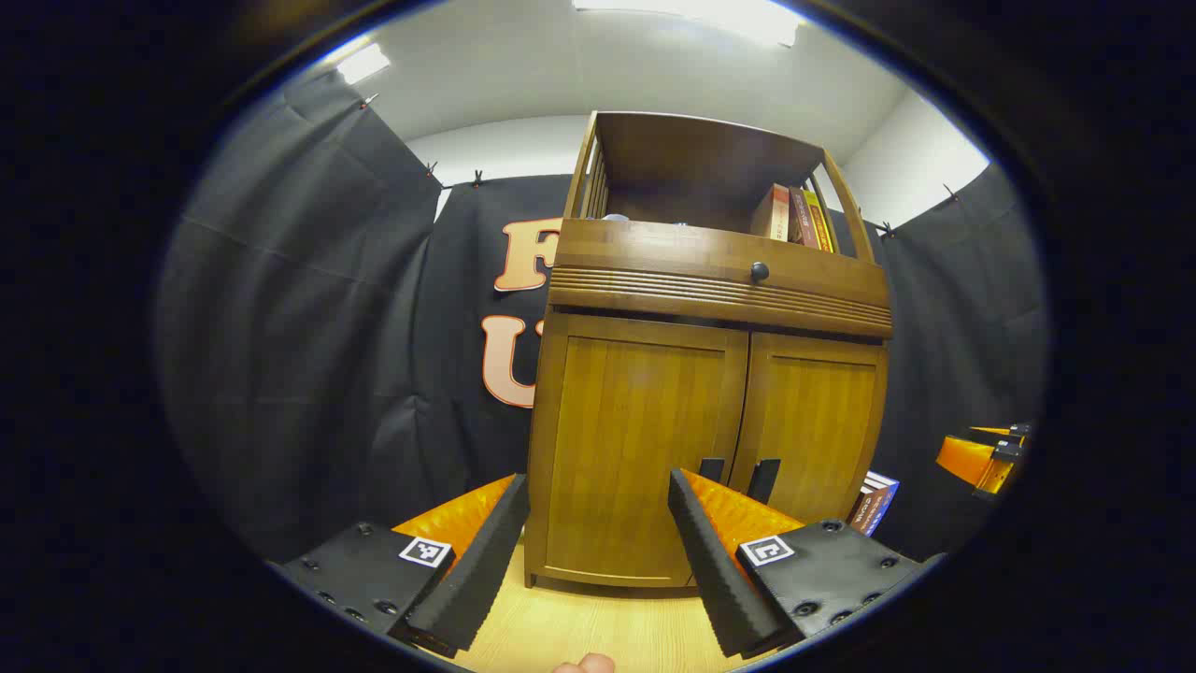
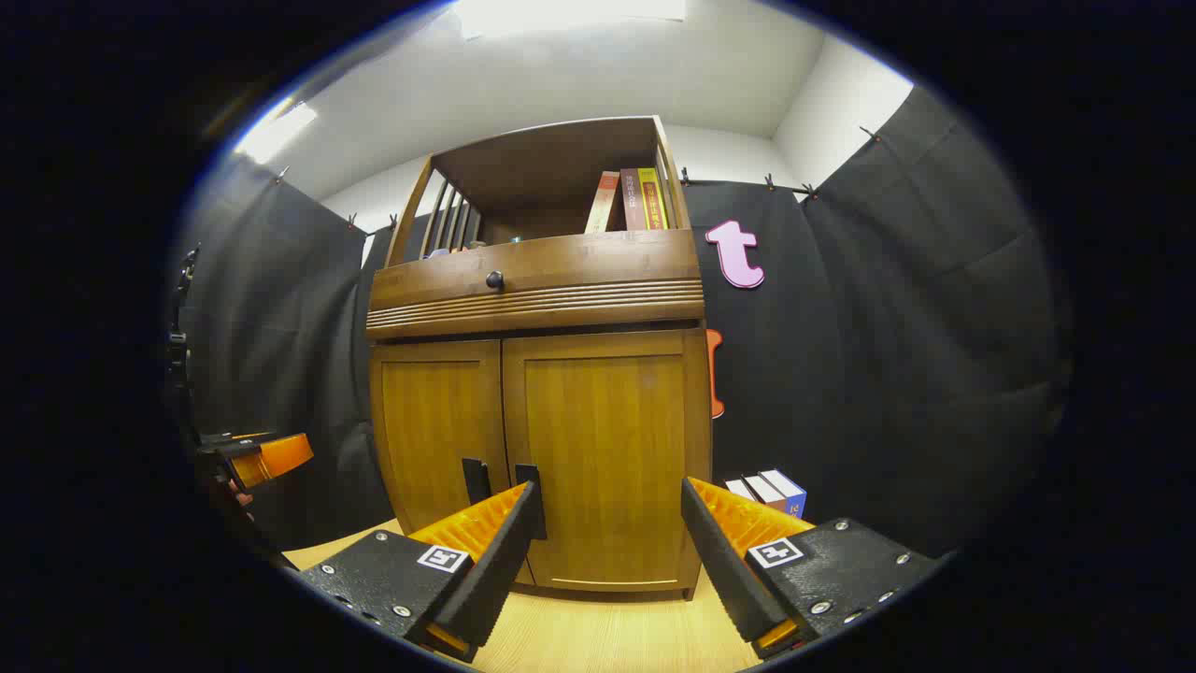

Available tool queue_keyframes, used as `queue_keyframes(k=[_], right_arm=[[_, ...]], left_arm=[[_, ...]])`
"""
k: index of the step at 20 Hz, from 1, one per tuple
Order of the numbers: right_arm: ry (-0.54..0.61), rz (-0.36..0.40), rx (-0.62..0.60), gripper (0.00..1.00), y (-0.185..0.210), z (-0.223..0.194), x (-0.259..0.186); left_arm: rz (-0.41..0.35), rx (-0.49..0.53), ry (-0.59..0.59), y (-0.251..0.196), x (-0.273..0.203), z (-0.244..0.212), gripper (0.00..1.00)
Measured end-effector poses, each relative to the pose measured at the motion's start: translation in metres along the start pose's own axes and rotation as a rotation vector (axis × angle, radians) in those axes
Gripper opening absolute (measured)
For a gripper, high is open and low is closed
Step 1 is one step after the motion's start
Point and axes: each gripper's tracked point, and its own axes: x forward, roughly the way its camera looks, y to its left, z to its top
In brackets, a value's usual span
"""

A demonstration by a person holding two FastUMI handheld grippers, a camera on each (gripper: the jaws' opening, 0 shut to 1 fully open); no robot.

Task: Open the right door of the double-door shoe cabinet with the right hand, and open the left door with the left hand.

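The cabinet (image 1: 710, 393) stands on the wood floor (image 1: 598, 626) against the black wall, and its left door (image 1: 635, 449) and right door (image 2: 607, 449) are both closed, with two dark handles (image 2: 476, 479) side by side where the doors meet. The left gripper (image 1: 598, 551) waits in front of the left door with its jaws spread wide and nothing in them. The right gripper (image 2: 607, 551) waits in front of the right door, jaws spread wide too, and some books (image 2: 771, 488) lie on the floor to the right of the cabinet.
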Motion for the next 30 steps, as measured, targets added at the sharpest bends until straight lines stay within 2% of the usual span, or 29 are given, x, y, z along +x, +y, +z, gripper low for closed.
queue_keyframes(k=[7,8,9,10,14,15,18,19,25,30], right_arm=[[-0.009,-0.019,-0.022,1.00,-0.007,-0.002,0.000],[-0.009,-0.019,-0.023,0.93,-0.007,-0.002,-0.001],[-0.011,-0.021,-0.025,0.93,-0.007,-0.003,-0.001],[-0.017,-0.023,-0.031,0.93,-0.008,-0.004,0.000],[0.013,-0.028,-0.025,0.93,-0.005,-0.015,0.003],[0.015,-0.027,-0.020,0.97,-0.004,-0.014,0.003],[0.009,-0.027,-0.022,0.93,-0.001,-0.012,0.000],[0.008,-0.026,-0.025,1.00,-0.001,-0.012,0.000],[0.007,-0.010,-0.002,1.00,0.007,-0.008,0.007],[0.003,0.007,0.008,1.00,0.015,-0.007,0.012]], left_arm=[[-0.009,0.018,-0.013,-0.005,0.005,-0.001,0.99],[-0.006,0.018,-0.016,-0.004,0.004,-0.002,0.99],[0.001,0.014,-0.026,-0.002,0.004,-0.001,0.99],[0.004,0.006,-0.035,-0.001,0.004,0.000,0.94],[-0.013,-0.003,-0.027,-0.003,0.005,-0.006,0.97],[-0.021,-0.005,-0.021,-0.003,0.005,-0.007,0.99],[-0.024,-0.023,-0.022,-0.002,0.006,-0.007,0.97],[-0.020,-0.024,-0.024,0.000,0.006,-0.006,0.99],[0.017,0.051,-0.040,0.013,0.009,-0.002,0.95],[0.012,0.031,-0.047,0.011,0.007,-0.002,0.95]])
